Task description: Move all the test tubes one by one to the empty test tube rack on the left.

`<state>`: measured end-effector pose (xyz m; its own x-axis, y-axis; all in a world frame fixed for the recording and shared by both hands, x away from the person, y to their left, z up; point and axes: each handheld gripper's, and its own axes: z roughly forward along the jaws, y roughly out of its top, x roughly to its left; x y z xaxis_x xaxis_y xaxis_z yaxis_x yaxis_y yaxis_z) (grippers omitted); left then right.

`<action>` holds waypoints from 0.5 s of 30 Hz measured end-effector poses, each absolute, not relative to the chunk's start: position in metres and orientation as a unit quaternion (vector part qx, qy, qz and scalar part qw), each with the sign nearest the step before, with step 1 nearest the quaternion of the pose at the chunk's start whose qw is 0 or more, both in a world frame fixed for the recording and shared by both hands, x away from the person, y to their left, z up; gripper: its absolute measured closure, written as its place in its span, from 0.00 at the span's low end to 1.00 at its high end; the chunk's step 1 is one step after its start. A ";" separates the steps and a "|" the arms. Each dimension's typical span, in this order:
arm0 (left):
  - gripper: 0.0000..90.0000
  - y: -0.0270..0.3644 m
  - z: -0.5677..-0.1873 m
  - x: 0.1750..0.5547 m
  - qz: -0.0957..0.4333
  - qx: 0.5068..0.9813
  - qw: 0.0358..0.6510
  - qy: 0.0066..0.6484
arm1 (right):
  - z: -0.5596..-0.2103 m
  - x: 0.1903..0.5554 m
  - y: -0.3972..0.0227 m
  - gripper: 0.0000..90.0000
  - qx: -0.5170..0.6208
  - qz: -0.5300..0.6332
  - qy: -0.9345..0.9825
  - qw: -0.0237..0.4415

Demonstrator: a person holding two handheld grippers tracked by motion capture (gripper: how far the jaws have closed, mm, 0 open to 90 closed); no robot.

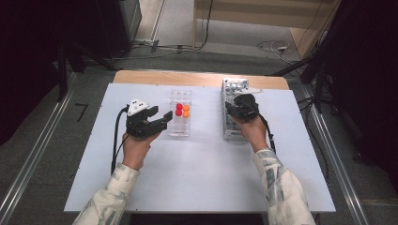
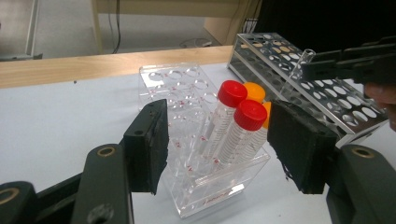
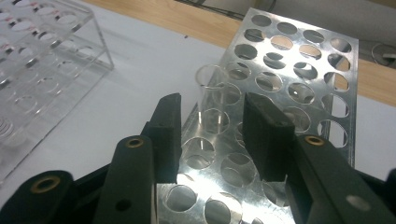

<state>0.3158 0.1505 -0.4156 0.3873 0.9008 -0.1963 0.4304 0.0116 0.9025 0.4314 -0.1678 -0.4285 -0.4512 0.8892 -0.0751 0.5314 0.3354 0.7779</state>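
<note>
Nearest in my right gripper view, my right gripper has its black pads either side of a clear glass test tube at mid-frame. The tube stands upright in the perforated metal rack — long axis straight up, and I can't tell whether the pads are pressing yet. Farther left in the high view, my left gripper hangs released by the clear acrylic rack of red- and orange-capped tubes.

White tabletop w/ a bare wood strip along the far edge. Grey floor behind, loose cables lying on it, metal rails down both sides of the table.
</note>
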 end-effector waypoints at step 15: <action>0.44 0.150 -0.418 0.317 0.229 0.667 0.502 0.501 | -0.432 0.445 -0.157 0.80 0.451 0.321 0.789 0.266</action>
<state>0.3170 0.1499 -0.4178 0.3937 0.8978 -0.1974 0.4383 0.0054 0.8988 0.4446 -0.1574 -0.4320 -0.4515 0.8828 -0.1295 0.5421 0.3867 0.7461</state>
